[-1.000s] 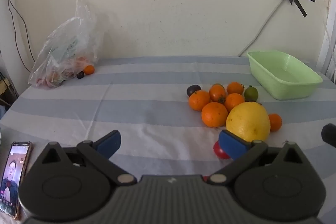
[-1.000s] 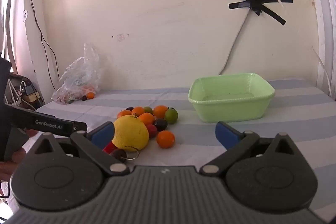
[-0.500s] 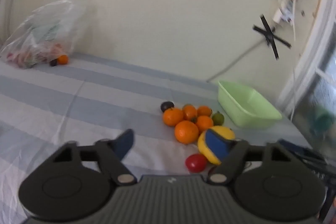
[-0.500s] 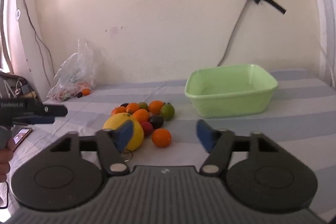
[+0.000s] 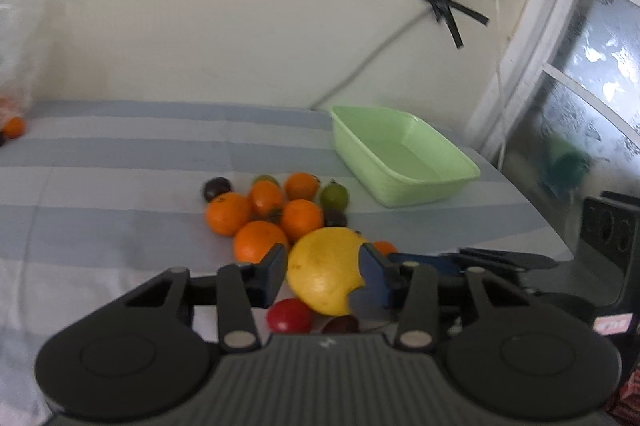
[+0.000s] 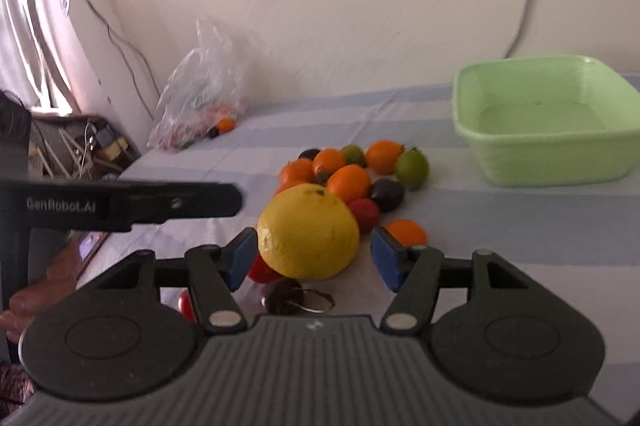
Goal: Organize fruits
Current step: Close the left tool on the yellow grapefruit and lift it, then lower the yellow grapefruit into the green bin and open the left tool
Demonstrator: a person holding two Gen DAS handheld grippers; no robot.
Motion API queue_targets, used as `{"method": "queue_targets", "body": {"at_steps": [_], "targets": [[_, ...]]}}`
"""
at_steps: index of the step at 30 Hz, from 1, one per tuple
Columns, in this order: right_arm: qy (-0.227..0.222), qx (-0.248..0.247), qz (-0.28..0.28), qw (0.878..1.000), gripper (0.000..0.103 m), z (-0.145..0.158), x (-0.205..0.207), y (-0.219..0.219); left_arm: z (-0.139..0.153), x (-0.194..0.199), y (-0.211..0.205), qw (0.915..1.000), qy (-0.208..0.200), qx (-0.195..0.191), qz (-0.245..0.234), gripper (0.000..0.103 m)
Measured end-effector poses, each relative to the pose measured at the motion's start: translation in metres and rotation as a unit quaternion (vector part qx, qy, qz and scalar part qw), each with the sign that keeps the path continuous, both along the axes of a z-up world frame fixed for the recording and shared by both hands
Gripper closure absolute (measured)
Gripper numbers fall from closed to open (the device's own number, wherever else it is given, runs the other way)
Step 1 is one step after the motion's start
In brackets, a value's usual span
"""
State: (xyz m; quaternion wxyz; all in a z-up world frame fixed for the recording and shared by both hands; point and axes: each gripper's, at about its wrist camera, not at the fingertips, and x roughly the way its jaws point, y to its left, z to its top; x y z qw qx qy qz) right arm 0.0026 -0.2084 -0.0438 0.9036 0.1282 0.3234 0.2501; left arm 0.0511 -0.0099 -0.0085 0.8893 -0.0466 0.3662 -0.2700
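Observation:
A big yellow citrus (image 5: pixel 324 274) lies at the near edge of a fruit pile on the striped cloth. My left gripper (image 5: pixel 323 258) points at it, jaws closing. The citrus shows through the narrow gap just beyond the tips, and no pad presses on it. In the right wrist view the left gripper (image 6: pixel 234 203) hangs just left of the citrus (image 6: pixel 308 234). My right gripper (image 6: pixel 313 246) faces the same fruit, jaws opening, with the right pad clearly off it. Oranges (image 6: pixel 348 182) and a green lime (image 6: pixel 412 166) lie behind. The light green basin (image 6: pixel 552 130) holds no fruit.
A red tomato (image 5: pixel 290 316) and a dark fruit with a metal ring (image 6: pixel 282 296) lie just under the fingers. A plastic bag (image 6: pixel 200 98) of fruit leans on the wall at the back left. A hand (image 6: pixel 44 286) holds the left gripper above a phone (image 6: pixel 90 246).
Both grippers have swung toward the fruit pile and come close to the yellow citrus. The left jaws narrowed a lot. The right jaws narrowed from their widest.

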Motion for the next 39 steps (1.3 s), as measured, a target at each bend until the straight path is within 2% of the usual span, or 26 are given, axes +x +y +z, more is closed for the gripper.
{"method": "queue_targets", "body": {"at_steps": [6,9,12,15,16,18,22,25,29,33,36,39], "targets": [[0.029,0.005,0.012,0.999,0.035,-0.01,0.013,0.006,-0.009,0.013,-0.005,0.9996,0.023,-0.008,-0.015,0.067],[0.04,0.008,0.013,0.999,0.035,-0.015,0.02,0.009,-0.01,0.015,0.0,0.9993,0.033,-0.016,-0.009,0.063],[0.029,-0.001,0.014,0.999,0.036,-0.014,0.018,0.013,-0.013,0.017,0.006,0.9984,0.047,-0.03,0.008,0.059],[0.023,-0.002,0.011,1.0,0.035,-0.015,0.018,0.013,-0.016,0.019,0.008,0.9975,0.057,-0.042,0.004,0.058],[0.022,0.0,0.011,1.0,0.034,-0.016,0.018,0.012,-0.016,0.021,0.005,0.9974,0.058,-0.041,0.003,0.054],[0.02,-0.002,0.01,1.0,0.034,-0.017,0.021,0.014,-0.018,0.022,0.004,0.9972,0.062,-0.042,0.004,0.054],[0.011,-0.007,0.003,1.0,0.036,-0.014,0.019,0.016,-0.013,0.02,0.003,0.9973,0.058,-0.045,0.009,0.055],[-0.022,-0.009,-0.005,1.0,0.036,-0.004,0.011,0.012,0.004,0.014,-0.001,0.9981,0.032,-0.052,0.0,0.055],[-0.076,-0.022,-0.029,0.996,0.036,0.019,0.013,-0.006,0.029,0.024,-0.023,0.9975,0.007,-0.07,-0.013,0.055],[-0.111,-0.054,-0.074,0.99,0.036,0.036,0.028,-0.036,0.042,0.048,-0.068,0.9951,-0.025,-0.086,-0.043,0.055],[-0.116,-0.077,-0.103,0.985,0.036,0.039,0.047,-0.066,0.038,0.072,-0.102,0.9932,-0.019,-0.097,-0.061,0.055],[-0.106,-0.102,-0.123,0.982,0.036,0.032,0.07,-0.092,0.024,0.09,-0.133,0.9934,-0.009,-0.088,-0.073,0.055]]}}
